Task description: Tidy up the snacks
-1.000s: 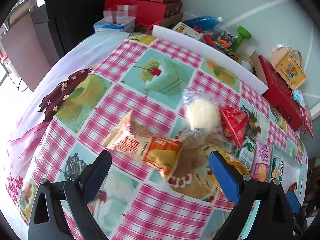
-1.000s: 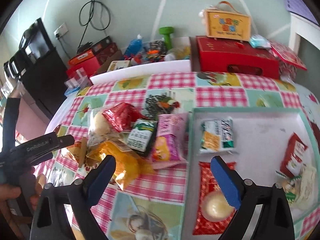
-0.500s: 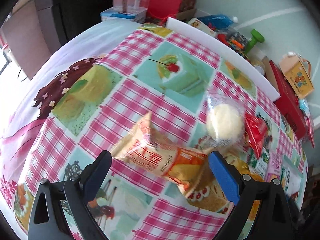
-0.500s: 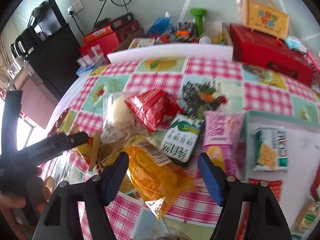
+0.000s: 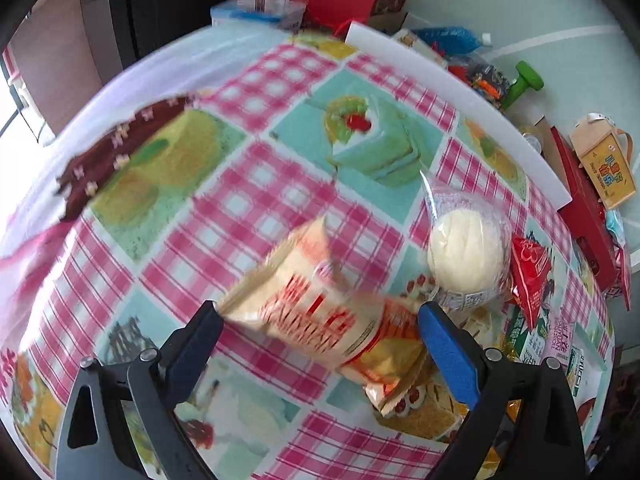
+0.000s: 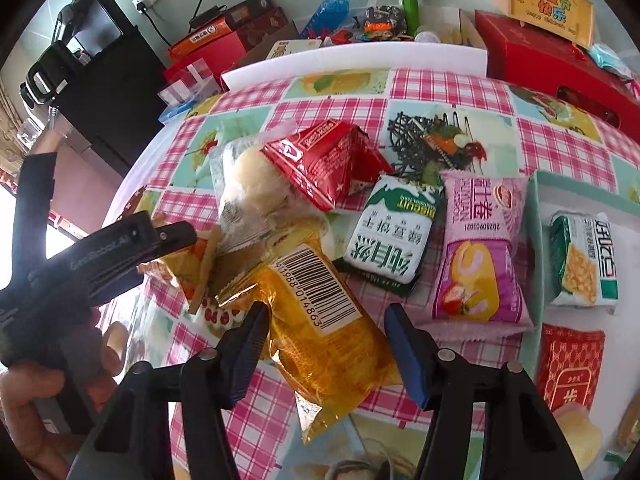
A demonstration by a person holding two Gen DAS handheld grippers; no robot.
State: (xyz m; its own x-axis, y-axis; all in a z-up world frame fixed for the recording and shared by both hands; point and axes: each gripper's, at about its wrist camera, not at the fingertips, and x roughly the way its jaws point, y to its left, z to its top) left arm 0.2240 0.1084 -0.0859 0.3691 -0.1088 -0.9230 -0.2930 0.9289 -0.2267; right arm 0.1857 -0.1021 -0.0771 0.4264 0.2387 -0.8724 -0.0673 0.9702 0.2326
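Observation:
A cream and orange snack packet (image 5: pixel 316 312) lies on the checked tablecloth, between the wide-open fingers of my left gripper (image 5: pixel 318 314); its left corner is close to the black finger. My right gripper (image 6: pixel 327 314) straddles a yellow packet with a barcode (image 6: pixel 332 344), and its jaws are closing on it, the pads at the packet's sides. The packet still lies flat. Beside it are a wrapped bun (image 6: pixel 248 184), a red packet (image 6: pixel 320 164), a green-white biscuit packet (image 6: pixel 392 236) and a pink packet (image 6: pixel 476 256). A green-rimmed tray (image 6: pixel 534 240) at the right holds several packets.
A hand (image 6: pixel 32 400) holds the left gripper at the left of the right wrist view. Behind the table's far edge stand a white foam board (image 6: pixel 360 60), red boxes (image 6: pixel 552 64), a green dumbbell (image 6: pixel 408 4) and a black cabinet (image 6: pixel 108 92).
My right gripper swung left from the tray to the yellow packet, came down, and its jaws narrowed. My left gripper sank closer to the cream and orange packet, still wide.

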